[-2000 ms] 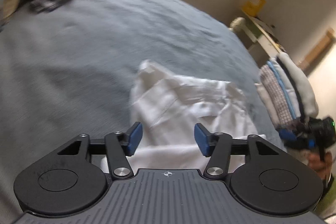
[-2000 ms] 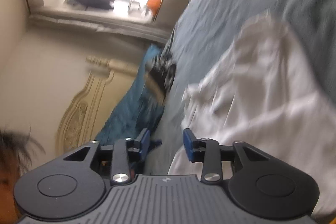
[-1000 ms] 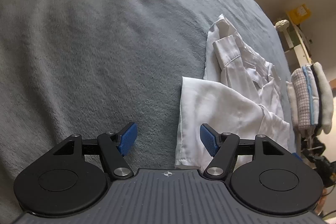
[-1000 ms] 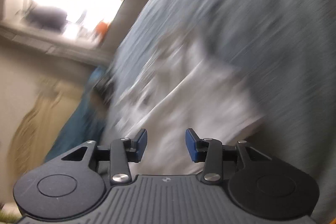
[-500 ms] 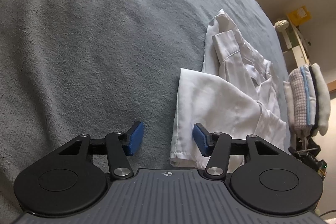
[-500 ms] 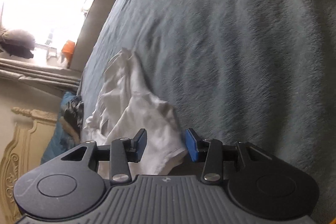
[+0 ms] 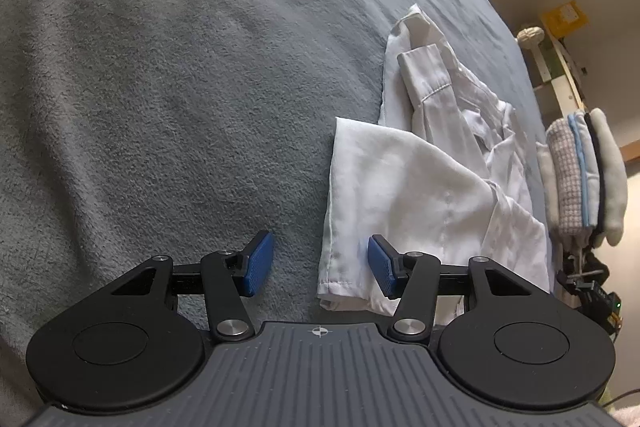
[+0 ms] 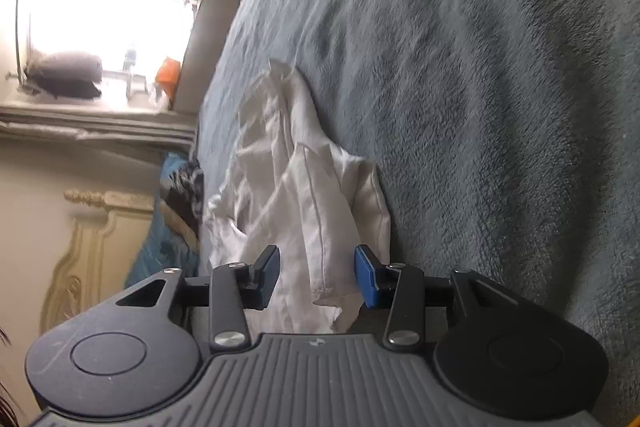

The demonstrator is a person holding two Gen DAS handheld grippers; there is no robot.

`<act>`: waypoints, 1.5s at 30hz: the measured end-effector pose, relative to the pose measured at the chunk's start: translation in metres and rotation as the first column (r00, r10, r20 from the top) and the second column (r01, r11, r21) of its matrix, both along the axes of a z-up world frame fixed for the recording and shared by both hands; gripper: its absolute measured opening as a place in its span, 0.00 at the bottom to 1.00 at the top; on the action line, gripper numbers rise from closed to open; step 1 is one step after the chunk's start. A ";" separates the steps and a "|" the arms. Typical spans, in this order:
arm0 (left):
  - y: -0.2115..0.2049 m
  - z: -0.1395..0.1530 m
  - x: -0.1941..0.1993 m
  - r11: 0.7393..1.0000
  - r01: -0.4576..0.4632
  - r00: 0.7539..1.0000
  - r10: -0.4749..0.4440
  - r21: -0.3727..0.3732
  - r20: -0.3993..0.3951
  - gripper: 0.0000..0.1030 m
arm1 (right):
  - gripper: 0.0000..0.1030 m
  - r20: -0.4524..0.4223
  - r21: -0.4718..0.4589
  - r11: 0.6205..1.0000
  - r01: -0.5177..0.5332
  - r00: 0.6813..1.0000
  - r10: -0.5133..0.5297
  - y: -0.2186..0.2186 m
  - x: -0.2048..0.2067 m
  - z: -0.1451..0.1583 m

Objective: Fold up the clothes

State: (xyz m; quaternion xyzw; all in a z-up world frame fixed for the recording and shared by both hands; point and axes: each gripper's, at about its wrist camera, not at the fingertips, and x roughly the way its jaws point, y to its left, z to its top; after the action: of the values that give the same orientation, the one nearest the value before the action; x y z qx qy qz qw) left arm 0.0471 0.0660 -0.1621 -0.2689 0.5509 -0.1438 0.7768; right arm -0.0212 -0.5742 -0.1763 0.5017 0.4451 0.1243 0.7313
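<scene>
Shirt (image 7: pixel 420 195), white, lying crumpled on grey bed blanket (image 7: pixel 160 87); not yet folded. One sleeve with cuff thrown across body toward 12 o'clock, collar area bunched at 2 o'clock, near hem corner doubled under at 6 o'clock. Judged: task at an early stage for this garment, with spreading flat and every fold still outstanding.

Left gripper (image 7: pixel 318 263): jaws roughly half open and closing. Near hem edge of shirt lying between them, closer to the 3 o'clock pad; pads not pressing on cloth as far as visible. Nothing held.

Right gripper (image 8: pixel 316 277): jaws roughly half open, steady. Hemmed corner of shirt (image 8: pixel 308 211) lying between pads, cloth apart from both; no grip seen.

Farther out, left wrist view: stack of folded clothes (image 7: pixel 580 171) at 3 o'clock past the shirt, counted as finished work. Beyond, at 1 o'clock, pale furniture against wall. Right wrist view: bright window sill (image 8: pixel 100 99) at 10 o'clock, carved headboard (image 8: pixel 100 247) at 8 o'clock.
</scene>
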 end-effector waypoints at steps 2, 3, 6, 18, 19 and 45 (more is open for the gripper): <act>-0.001 0.000 0.000 1.000 0.005 1.000 -0.005 0.000 0.006 0.43 | 0.43 -0.014 -0.031 0.999 -0.008 1.000 0.008 0.001 0.002 0.001; -0.002 0.000 0.000 1.000 0.007 1.000 -0.007 -0.003 0.011 0.42 | 0.43 -0.019 -0.044 0.999 -0.003 1.000 0.002 -0.001 0.003 0.002; -0.005 0.001 0.001 1.000 0.015 0.999 -0.015 -0.010 0.030 0.26 | 0.42 -0.023 -0.059 0.998 -0.013 1.000 0.012 0.000 0.007 0.003; -0.005 0.014 0.012 0.993 -0.014 0.997 0.023 -0.116 0.079 0.01 | 0.06 0.067 -0.079 0.993 -0.085 0.994 0.091 0.013 0.021 0.034; -0.003 0.014 0.016 0.989 -0.027 0.997 0.038 -0.144 0.074 0.01 | 0.06 0.073 -0.073 0.994 -0.083 0.993 0.088 0.013 0.026 0.037; 0.009 -0.036 0.137 0.812 -0.370 0.928 0.343 -0.451 -0.144 0.01 | 0.05 0.041 0.139 0.981 0.138 0.989 -0.145 -0.009 0.160 0.015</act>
State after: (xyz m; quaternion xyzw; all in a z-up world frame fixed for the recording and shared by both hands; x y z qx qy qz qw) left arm 0.1842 0.0754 -0.1978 -0.5515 0.4606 -0.1175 0.6855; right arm 0.1390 -0.5835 -0.1617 0.5774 0.3801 0.1145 0.7135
